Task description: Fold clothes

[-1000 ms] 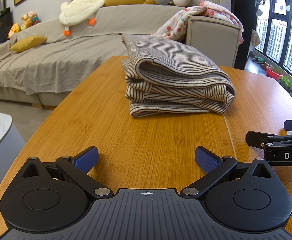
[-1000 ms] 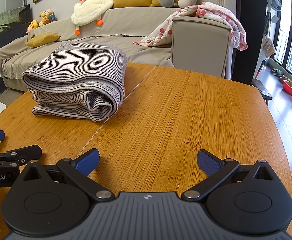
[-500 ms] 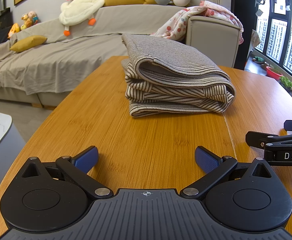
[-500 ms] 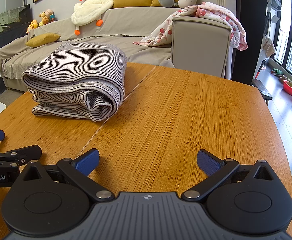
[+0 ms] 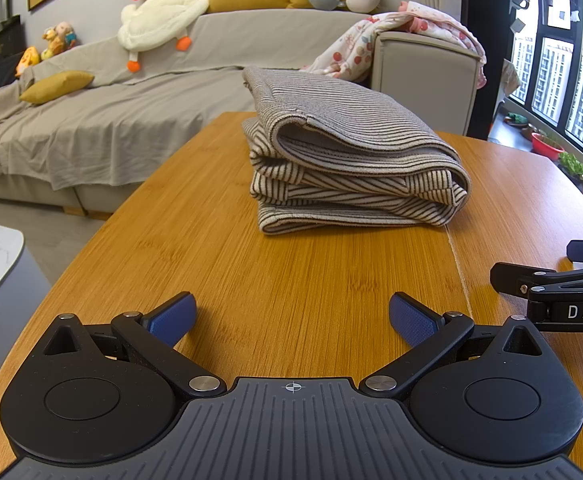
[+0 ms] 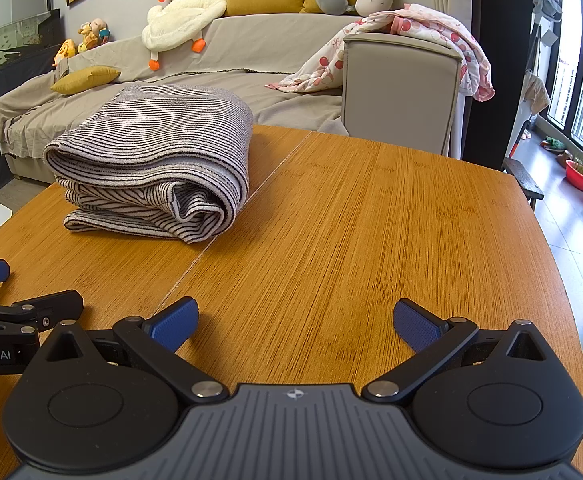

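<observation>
- Striped garment [image 5: 351, 168]: we see it folded into a compact, multi-layer bundle lying on the wooden table [image 5: 311, 272], towards the far end and left of the table's seam line; in the right wrist view the same bundle [image 6: 151, 164] sits at upper left, its rolled edge just beside the seam.
- Left gripper [image 5: 291, 318]: we read the jaws as released, spread wide with both blue pads [image 5: 173, 318] over bare wood; nothing lies between them, and the bundle is well apart from them, ahead.
- Right gripper [image 6: 295, 324]: likewise spread and empty, its pads [image 6: 417, 326] above bare tabletop, with the garment off to its left and clear of contact.
- Mutual position: each gripper shows at the edge of the other's view, so we place them side by side near the table's near edge, both pointing towards the sofa [image 5: 103, 120].
- Progress, as we judge it: the folding of this garment looks finished, since its layers are stacked and no loose sleeve or hem trails out; the lower layers look slightly uneven at the near edge.
- Remainder, as we judge it: no other unfolded garment lies on the table; the floral cloth [image 6: 423, 48] draped over the chair back [image 6: 401, 92] may or may not belong to the task, which we cannot tell.
</observation>
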`<state>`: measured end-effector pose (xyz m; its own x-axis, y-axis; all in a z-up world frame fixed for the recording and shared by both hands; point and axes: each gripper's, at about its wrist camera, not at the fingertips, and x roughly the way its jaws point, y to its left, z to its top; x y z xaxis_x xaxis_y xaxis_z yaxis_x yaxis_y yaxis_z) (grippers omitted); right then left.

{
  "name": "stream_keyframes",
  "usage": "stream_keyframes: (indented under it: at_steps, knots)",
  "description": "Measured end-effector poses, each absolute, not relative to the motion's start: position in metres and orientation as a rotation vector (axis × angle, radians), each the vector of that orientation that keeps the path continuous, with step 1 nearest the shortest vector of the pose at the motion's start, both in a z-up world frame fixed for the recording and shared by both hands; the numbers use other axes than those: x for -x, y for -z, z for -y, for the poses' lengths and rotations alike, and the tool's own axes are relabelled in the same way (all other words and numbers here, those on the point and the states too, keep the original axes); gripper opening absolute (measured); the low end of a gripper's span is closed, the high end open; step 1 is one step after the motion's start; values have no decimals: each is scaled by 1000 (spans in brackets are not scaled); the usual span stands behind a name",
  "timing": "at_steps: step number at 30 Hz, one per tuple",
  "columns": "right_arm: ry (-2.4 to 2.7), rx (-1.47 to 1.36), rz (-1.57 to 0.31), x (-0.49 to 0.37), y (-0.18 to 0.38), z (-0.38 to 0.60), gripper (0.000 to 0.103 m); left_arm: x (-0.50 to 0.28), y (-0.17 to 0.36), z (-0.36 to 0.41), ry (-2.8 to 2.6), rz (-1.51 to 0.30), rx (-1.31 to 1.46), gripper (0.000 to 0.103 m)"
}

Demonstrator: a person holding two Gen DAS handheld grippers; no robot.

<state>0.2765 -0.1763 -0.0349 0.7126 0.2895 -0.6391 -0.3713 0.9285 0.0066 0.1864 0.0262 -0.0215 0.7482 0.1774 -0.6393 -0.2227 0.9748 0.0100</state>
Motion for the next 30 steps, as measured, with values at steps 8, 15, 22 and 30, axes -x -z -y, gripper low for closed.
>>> stream_keyframes:
  at_steps: [8,15,22,30]
  knots:
    - [-367,126,-686,-276,35,176,103,-186,21,-26,-219,-692,68,103]
    - [-367,126,-686,-276,35,176,103,-187,21,-26,-219,-692,68,103]
    - [-368,126,-686,-276,35,176,103,-186,21,-26,-219,-692,68,103]
    - [-369,125,-685,-276,35,176,103,-187,23,-29,-217,-692,68,103]
